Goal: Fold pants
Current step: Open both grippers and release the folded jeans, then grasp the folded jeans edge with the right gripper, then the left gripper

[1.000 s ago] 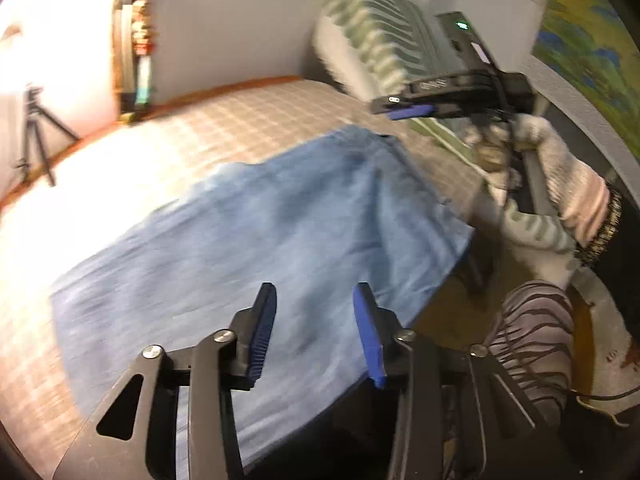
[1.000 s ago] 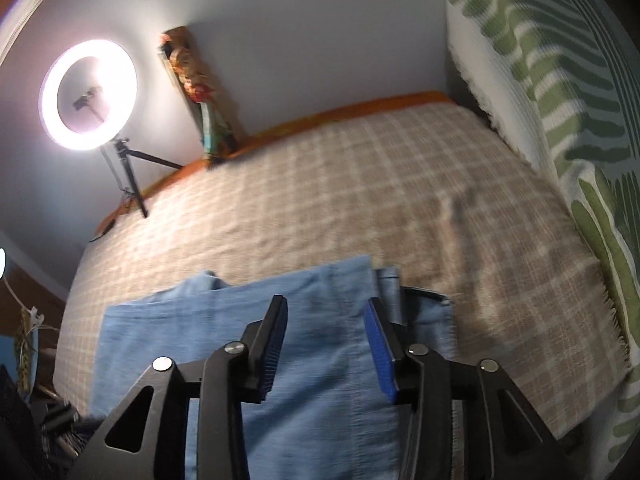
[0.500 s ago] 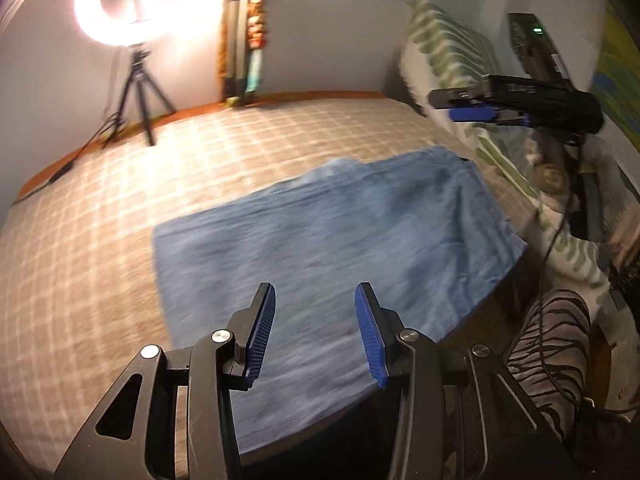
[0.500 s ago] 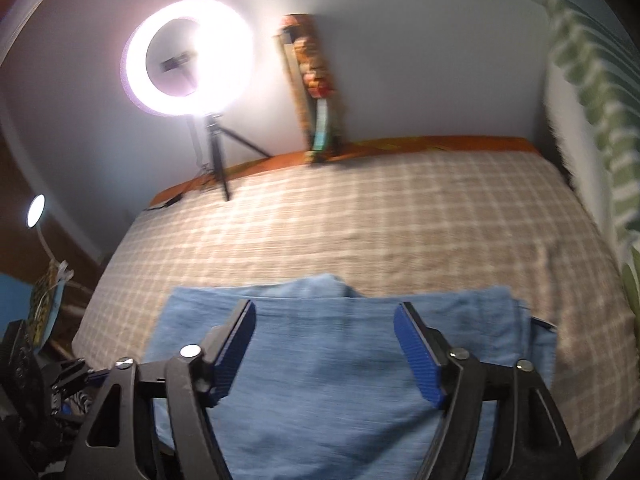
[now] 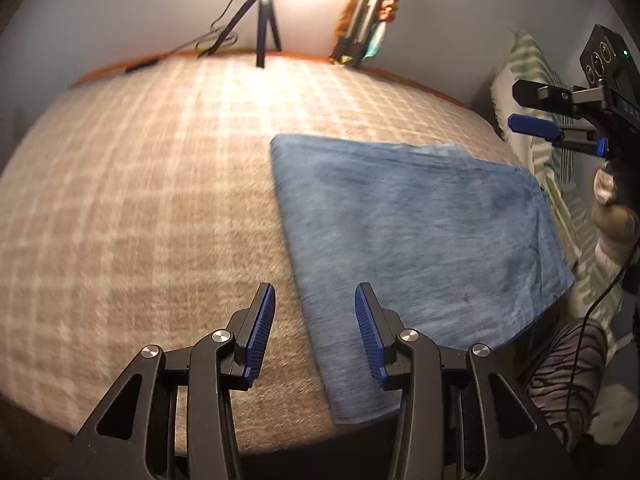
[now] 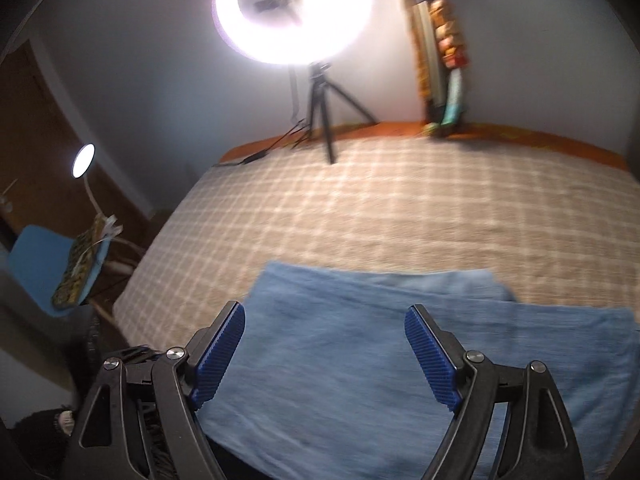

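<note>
Beige checked bedspread (image 5: pixel 168 184) covers the bed under a glowing ring light on a black tripod (image 6: pixel 296 12). On it, near the bed's front edge, lies the pair of blue denim pants (image 5: pixel 420 232), folded into a flat, roughly rectangular slab. Compared with a second ago, both views have swung leftward along the garment, so its left folded edge now shows. Left gripper (image 5: pixel 315 336) hangs over that edge, fingers (image 5: pixel 262 332) partly parted and empty. Right gripper (image 6: pixel 324 356) hovers over the slab; its fingers have just been opening wide, with nothing pressed between them. Judged from this, one fold is finished and let go, and both hands are lining up for the next fold.
</note>
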`<state>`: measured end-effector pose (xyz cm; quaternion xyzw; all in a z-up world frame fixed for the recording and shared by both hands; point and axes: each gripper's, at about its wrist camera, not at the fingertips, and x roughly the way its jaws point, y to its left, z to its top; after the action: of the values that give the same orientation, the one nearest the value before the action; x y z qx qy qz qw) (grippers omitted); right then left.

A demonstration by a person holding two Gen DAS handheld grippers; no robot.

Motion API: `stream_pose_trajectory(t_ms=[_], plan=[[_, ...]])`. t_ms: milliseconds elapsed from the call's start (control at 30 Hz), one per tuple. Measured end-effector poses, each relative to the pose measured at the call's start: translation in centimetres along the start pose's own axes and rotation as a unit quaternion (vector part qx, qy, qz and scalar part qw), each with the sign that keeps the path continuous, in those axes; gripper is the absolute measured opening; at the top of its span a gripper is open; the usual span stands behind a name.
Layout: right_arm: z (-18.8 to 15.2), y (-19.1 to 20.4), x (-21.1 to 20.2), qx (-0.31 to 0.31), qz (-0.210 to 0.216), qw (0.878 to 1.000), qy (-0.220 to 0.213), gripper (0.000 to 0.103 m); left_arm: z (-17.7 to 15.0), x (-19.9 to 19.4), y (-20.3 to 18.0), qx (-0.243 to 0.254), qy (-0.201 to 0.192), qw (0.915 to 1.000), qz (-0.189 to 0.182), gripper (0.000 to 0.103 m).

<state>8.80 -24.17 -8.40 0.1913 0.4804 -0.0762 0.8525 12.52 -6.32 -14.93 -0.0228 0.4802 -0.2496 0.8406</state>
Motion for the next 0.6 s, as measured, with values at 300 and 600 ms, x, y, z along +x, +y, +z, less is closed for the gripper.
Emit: stream_pose_trajectory(t_ms=[300,600], plan=[[0.4,4.8,6.4,-0.019,0.038,0.996,0.075,0.077,-1.6,1.5,0.2,-0.004,0.013,0.9999,-0.007,0.040],[0.7,7.6,13.9,-0.009,0.033,0.986,0.162,0.068,-2.4,1.1,-0.1,0.027,-0.003,0.9996,0.008,0.040]])
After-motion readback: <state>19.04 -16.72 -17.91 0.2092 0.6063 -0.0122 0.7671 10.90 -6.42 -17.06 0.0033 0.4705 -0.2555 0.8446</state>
